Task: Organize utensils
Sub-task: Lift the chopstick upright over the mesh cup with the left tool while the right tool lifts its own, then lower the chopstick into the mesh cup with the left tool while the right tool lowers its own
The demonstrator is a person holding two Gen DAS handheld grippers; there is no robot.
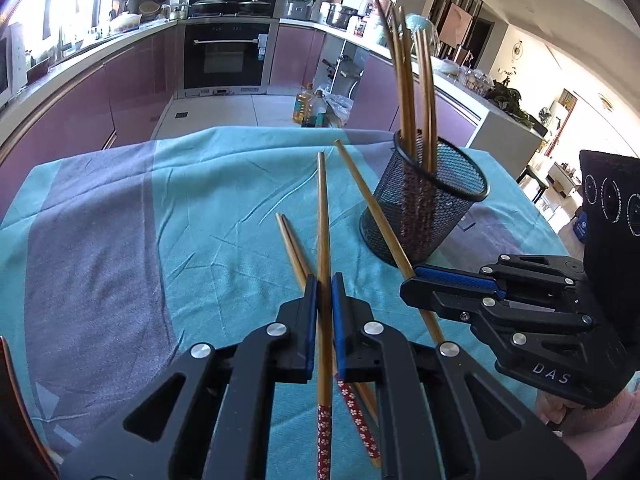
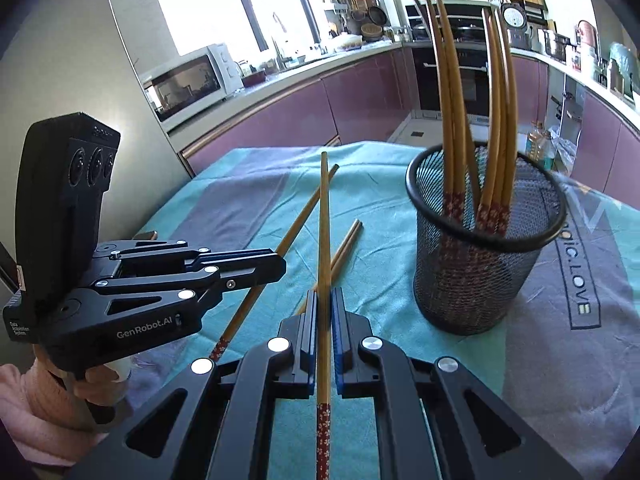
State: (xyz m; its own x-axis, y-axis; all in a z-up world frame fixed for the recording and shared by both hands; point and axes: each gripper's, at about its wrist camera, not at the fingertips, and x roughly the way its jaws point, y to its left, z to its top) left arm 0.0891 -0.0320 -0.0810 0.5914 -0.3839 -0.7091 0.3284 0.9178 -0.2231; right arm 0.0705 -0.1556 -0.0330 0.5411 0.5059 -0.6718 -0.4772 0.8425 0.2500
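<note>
Left gripper (image 1: 324,288) — clamped on one chopstick (image 1: 323,220). Right gripper (image 2: 324,304) — clamped on another chopstick (image 2: 324,220), lifted for loading. Mesh holder (image 2: 484,240) near, already stocked; loose pair (image 1: 292,244) remains on cloth (image 1: 120,220).

Two close wrist fisheyes angled down along tongs, both sharing mesh holder (image 1: 424,200) (image 2: 480,240).

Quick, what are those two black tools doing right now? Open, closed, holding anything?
Left tool: closed on one chopstick.
Right tool: closed on another chopstick.
</note>
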